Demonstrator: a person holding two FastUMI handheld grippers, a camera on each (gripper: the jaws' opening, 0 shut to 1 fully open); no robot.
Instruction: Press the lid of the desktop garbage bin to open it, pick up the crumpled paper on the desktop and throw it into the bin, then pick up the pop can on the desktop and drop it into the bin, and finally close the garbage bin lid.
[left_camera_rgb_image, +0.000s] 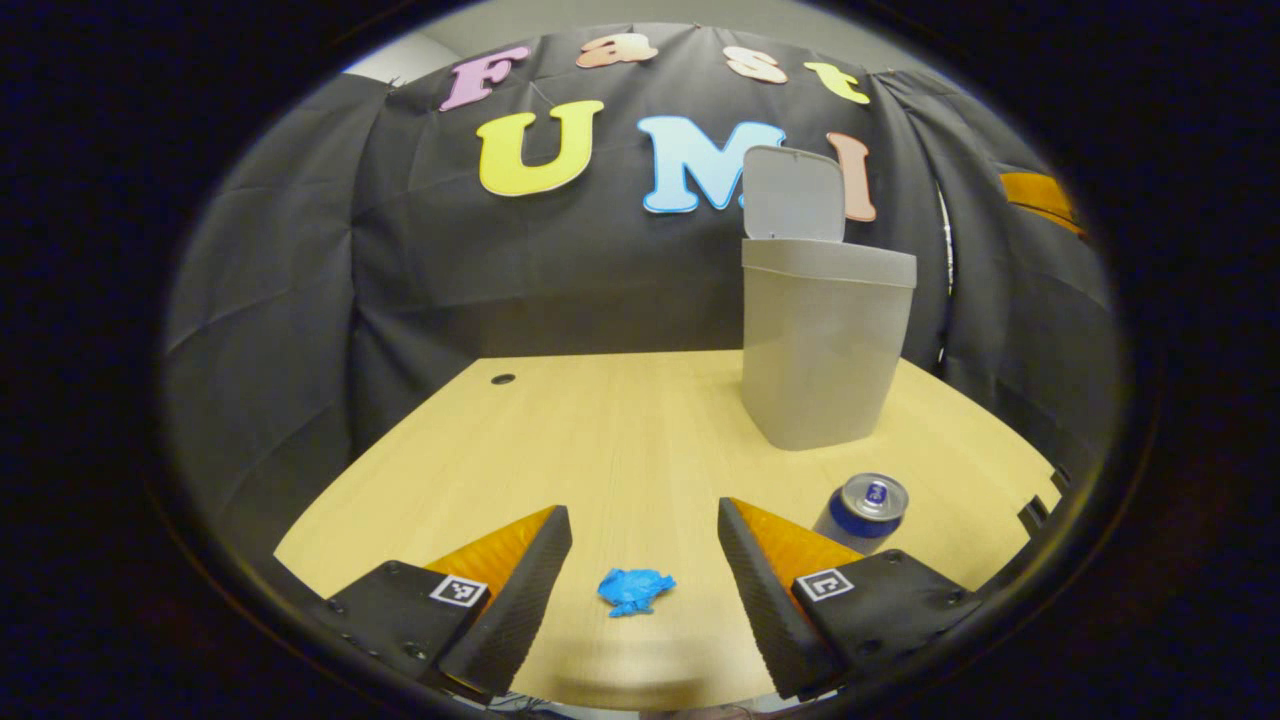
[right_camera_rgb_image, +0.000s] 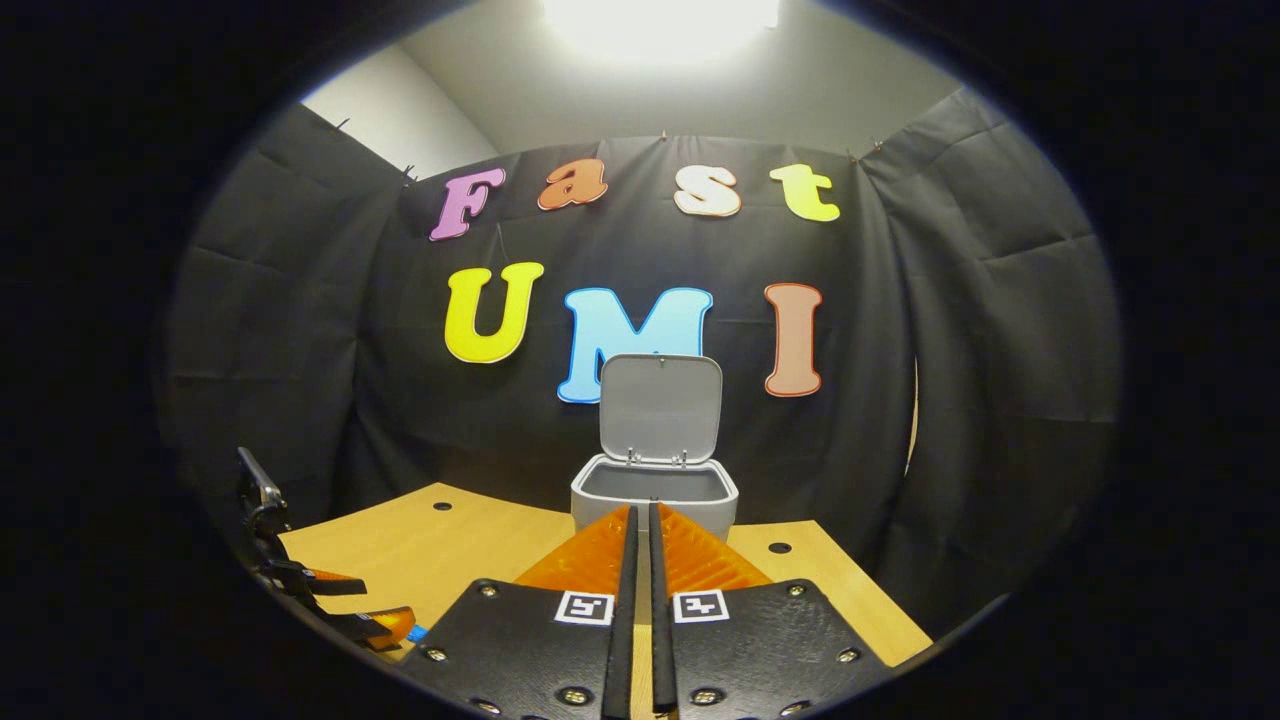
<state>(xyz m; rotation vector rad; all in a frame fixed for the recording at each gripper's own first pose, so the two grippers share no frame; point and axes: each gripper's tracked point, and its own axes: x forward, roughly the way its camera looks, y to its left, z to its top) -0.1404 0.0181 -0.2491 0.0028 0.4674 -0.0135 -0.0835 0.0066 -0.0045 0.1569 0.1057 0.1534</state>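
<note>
The grey desktop bin (left_camera_rgb_image: 825, 340) stands at the back right of the wooden table, its lid (left_camera_rgb_image: 795, 192) swung up. A blue crumpled paper (left_camera_rgb_image: 635, 589) lies on the table between and just ahead of my left gripper's (left_camera_rgb_image: 645, 525) open fingers. A blue pop can (left_camera_rgb_image: 864, 511) stands upright to the right, behind the right finger. In the right gripper view the bin (right_camera_rgb_image: 655, 500) sits straight ahead with its lid (right_camera_rgb_image: 660, 408) raised. My right gripper (right_camera_rgb_image: 640, 515) is shut with nothing in it, held in front of the bin. The left gripper (right_camera_rgb_image: 335, 600) appears at lower left there.
The wooden table (left_camera_rgb_image: 600, 440) has a cable hole (left_camera_rgb_image: 503, 379) at the back left and another hole (right_camera_rgb_image: 779, 547) right of the bin. Black cloth walls close in the back and sides. The table's right edge runs near the can.
</note>
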